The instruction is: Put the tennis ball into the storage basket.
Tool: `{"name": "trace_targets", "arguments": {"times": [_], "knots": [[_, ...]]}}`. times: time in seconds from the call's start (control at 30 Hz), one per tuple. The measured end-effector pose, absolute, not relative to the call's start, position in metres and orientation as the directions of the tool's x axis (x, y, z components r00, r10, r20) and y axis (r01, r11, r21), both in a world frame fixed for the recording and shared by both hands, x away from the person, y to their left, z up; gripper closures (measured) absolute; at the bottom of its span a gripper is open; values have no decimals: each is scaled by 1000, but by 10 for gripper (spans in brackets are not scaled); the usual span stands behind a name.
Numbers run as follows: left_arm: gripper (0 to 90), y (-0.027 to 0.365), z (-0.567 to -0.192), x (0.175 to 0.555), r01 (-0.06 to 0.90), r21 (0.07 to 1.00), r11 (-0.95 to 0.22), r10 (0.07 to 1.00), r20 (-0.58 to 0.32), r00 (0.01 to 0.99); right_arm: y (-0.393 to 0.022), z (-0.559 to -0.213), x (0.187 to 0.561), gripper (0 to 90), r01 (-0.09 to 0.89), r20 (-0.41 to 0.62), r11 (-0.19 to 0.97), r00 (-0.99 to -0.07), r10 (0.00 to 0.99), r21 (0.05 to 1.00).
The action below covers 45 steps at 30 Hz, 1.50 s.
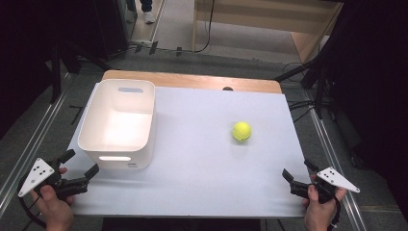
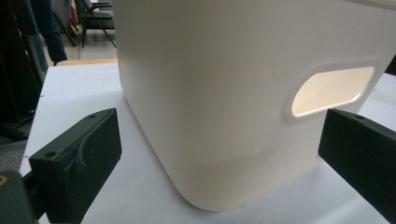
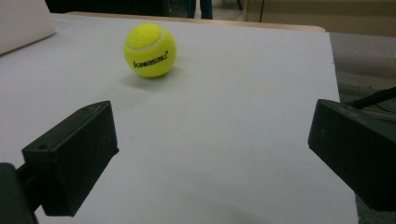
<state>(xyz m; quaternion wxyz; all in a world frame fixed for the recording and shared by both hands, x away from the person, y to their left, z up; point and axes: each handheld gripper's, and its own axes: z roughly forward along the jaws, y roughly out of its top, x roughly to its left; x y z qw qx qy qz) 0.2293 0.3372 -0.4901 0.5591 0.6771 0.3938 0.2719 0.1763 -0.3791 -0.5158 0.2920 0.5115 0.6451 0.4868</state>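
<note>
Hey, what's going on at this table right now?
A person holds a gripper in each hand at the near edge of a white table. The left gripper is open and points at a white bin, close to its near corner but not touching it. The right gripper is open too, with nothing between its jaws, and faces a yellow tennis ball that sits by itself farther out on the table. Nothing is held yet.

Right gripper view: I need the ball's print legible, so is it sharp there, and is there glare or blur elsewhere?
Right gripper view: the tennis ball is sharp, its black lettering readable, with a soft shadow beneath. Left gripper view: the white bin is slightly soft, its handle cutout glowing bright. High view: the bin's floor is washed out, surroundings dark.
</note>
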Motion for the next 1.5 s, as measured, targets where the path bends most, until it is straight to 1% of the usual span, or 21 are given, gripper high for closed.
{"name": "trace_targets", "arguments": {"times": [0.27, 0.63, 0.87, 1.17, 1.27, 1.5], "knots": [[0, 336, -492, 229, 232, 971, -64, 837, -75, 542, -383, -515, 176, 0, 374, 149, -33, -284, 947, 927], [0, 336, -493, 228, 235, 970, -67, 839, -73, 540, -388, -506, 180, 0, 389, 177, -56, -281, 943, 920], [0, 335, -494, 229, 236, 970, -67, 838, -73, 540, -384, -496, 183, 0, 394, 153, -29, -287, 946, 919], [0, 335, -494, 229, 236, 969, -72, 837, -70, 542, -380, -489, 193, 0, 414, 136, 10, -322, 937, 910], [0, 335, -494, 229, 236, 969, -73, 837, -70, 543, -380, -486, 196, 0, 427, 149, 11, -339, 929, 904], [0, 335, -494, 229, 235, 969, -74, 836, -68, 545, -375, -481, 204, 0, 451, 120, 60, -361, 925, 891]]}}
